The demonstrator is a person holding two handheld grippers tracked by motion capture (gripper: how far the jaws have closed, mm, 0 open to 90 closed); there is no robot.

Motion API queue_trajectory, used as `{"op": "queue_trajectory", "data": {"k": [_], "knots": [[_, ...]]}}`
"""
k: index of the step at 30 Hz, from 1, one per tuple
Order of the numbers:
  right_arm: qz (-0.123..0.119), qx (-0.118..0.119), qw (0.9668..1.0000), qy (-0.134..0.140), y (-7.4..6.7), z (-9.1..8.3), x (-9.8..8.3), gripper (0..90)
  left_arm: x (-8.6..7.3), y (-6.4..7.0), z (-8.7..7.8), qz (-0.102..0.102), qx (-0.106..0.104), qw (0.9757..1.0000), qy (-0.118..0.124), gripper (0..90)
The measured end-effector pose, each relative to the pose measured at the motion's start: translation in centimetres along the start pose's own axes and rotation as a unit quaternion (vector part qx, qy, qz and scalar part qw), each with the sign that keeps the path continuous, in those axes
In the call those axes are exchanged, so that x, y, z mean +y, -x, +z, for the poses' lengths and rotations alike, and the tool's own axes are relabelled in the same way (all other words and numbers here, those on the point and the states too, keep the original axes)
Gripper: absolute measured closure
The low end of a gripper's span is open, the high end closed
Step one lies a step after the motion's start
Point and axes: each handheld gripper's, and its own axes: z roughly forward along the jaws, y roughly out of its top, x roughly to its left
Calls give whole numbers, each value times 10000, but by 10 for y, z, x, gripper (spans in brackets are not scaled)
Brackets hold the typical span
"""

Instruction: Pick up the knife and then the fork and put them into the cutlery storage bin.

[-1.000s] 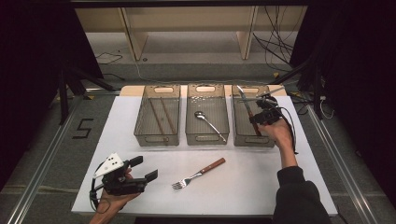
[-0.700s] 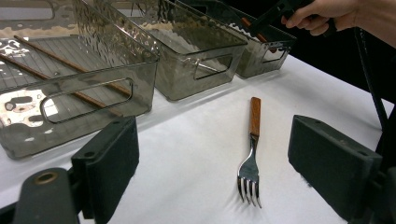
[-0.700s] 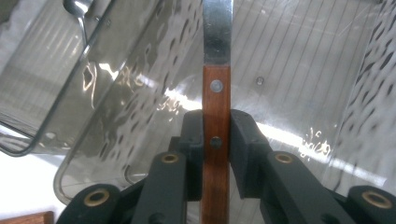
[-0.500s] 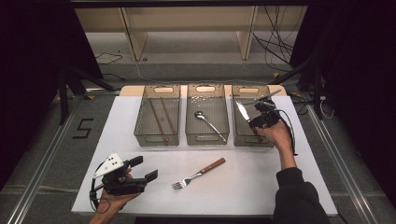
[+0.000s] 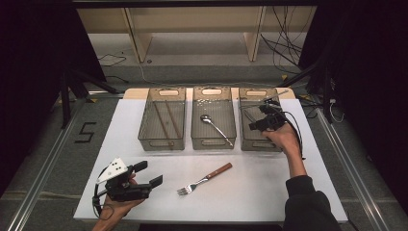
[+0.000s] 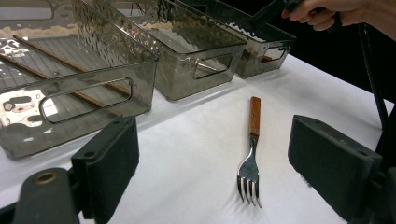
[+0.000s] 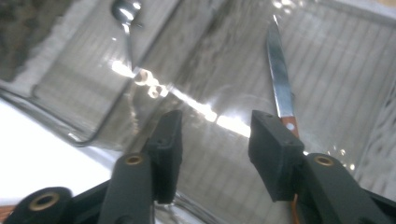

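Three smoky clear bins stand in a row on the white mat (image 5: 269,192). My right gripper (image 5: 251,126) hovers over the right bin (image 5: 260,145). Its jaws (image 7: 217,126) have just been opening and are open with nothing between the pads. A wood-handled knife (image 7: 280,79) lies on that bin's floor, its handle running behind the right-hand jaw. A wood-handled fork (image 5: 204,179) lies on the mat, straight ahead of my open left gripper (image 5: 150,174), tines (image 6: 248,193) toward it. The left gripper (image 6: 217,158) is held low at the front left.
The left bin (image 5: 161,144) holds chopsticks (image 5: 166,119), the middle bin (image 5: 213,143) a spoon (image 5: 214,126). Wooden shelving and loose cables stand behind the table. A black number five (image 5: 86,132) marks the floor on the left, beside the metal rails.
The right gripper's jaws have spread and let go of the knife, which was held up over the right bin and now lies inside it. The left gripper and the fork have not moved.
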Motion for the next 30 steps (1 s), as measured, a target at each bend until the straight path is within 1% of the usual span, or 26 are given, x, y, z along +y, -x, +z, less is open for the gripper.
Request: {"op": "queue_trajectory", "data": {"k": [3,6,10,12,15,18,22,23,25,28,29,30], "knots": [[-150,80,9998,92,-6,-4,0,502,0,0,0,3,5,10000,4,159],[-240,136,9995,156,-12,-7,0,469,0,0,0,-5,0,10000,5,159],[-376,286,9986,252,-18,-12,-1,395,0,0,0,-6,7,10000,1,159],[-494,419,9974,329,-23,-15,-1,369,0,0,0,0,4,10000,1,159],[-763,580,9946,406,-34,-20,-2,340,0,0,0,-3,1,10000,-2,159],[-1071,705,9909,419,-48,-25,-2,319,0,0,0,-5,1,10000,3,159],[-1509,895,9837,406,-67,-31,-3,301,0,0,0,-4,1,10000,5,159],[-1573,961,9821,377,-73,-32,-3,300,0,0,0,-3,1,10000,3,159],[-1812,1069,9769,364,-80,-32,-3,295,0,0,0,-5,1,10000,6,159],[-2048,1196,9712,210,-93,-31,-5,292,0,0,0,-3,5,10000,9,159],[-2173,1227,9682,189,-96,-30,-6,290,0,0,0,-2,5,10000,8,159],[-2259,1242,9661,132,-101,-30,-7,287,0,0,0,-4,5,10000,6,159]]}}
